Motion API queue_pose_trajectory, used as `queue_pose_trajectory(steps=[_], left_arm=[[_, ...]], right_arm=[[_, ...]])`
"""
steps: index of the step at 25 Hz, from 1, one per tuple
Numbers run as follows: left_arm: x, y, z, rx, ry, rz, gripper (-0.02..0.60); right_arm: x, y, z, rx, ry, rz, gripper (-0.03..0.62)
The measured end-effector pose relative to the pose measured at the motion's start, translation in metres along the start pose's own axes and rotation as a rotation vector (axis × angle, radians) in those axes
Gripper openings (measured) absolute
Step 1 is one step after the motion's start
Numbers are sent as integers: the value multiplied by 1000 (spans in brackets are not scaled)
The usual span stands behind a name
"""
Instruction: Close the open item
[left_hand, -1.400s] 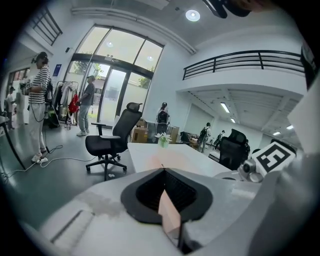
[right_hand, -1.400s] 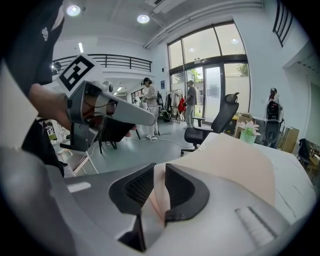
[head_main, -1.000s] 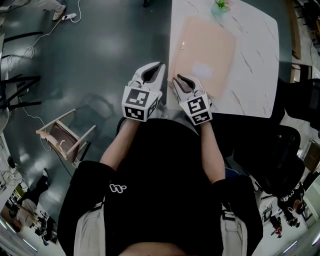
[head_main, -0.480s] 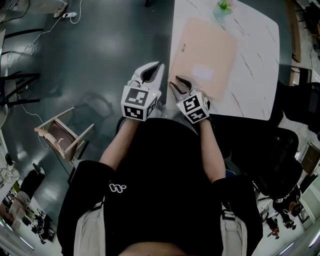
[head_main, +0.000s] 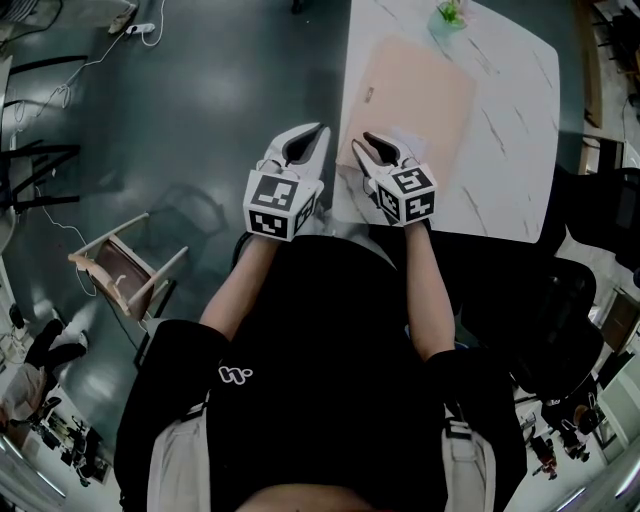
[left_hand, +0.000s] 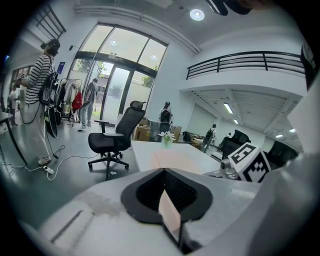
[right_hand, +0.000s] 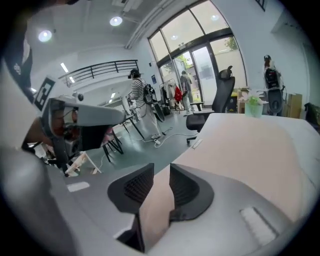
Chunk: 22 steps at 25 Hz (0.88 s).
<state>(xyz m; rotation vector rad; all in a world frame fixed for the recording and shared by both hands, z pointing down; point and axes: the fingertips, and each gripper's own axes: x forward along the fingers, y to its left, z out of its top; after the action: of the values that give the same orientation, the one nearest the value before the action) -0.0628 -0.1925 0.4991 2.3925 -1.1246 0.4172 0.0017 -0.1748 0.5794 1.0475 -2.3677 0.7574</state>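
Black ribbed pads (right_hand: 186, 189) on my right gripper (right_hand: 161, 169) are closing with nothing between them. My worry is that they shut on air, or pinch the edge of the peach mat (head_main: 430, 85) instead of the small white item (head_main: 410, 138). That item is probably the thing to close, and it lies on the mat's near end, just beyond those tips. I can't tell what it is or which part stands open, so a blind push could slide it along the mat rather than fold it shut. The right gripper hovers over the mat's near edge, pointing along the mat, forearm running straight back to my body. My left gripper (head_main: 312, 135) has its jaws together and empty — held off the mat's left side, past the edge of the marble table (head_main: 520, 120), roughly level with the right.
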Motion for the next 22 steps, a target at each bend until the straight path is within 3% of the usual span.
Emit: queue_pose_trajectory(steps=[3, 5, 14, 22], left_arm=[[0, 2, 1, -2, -1, 2, 0], [0, 3, 2, -5, 0, 4, 0], [-1, 9, 2, -17, 5, 16, 0], [2, 13, 2, -25, 5, 20, 0]], right_arm=[[3, -36, 6, -19, 24, -159, 6], [6, -53, 12, -26, 38, -225, -9], [31, -83, 31, -52, 146, -283, -9], [40, -85, 29, -89, 248, -272, -8]])
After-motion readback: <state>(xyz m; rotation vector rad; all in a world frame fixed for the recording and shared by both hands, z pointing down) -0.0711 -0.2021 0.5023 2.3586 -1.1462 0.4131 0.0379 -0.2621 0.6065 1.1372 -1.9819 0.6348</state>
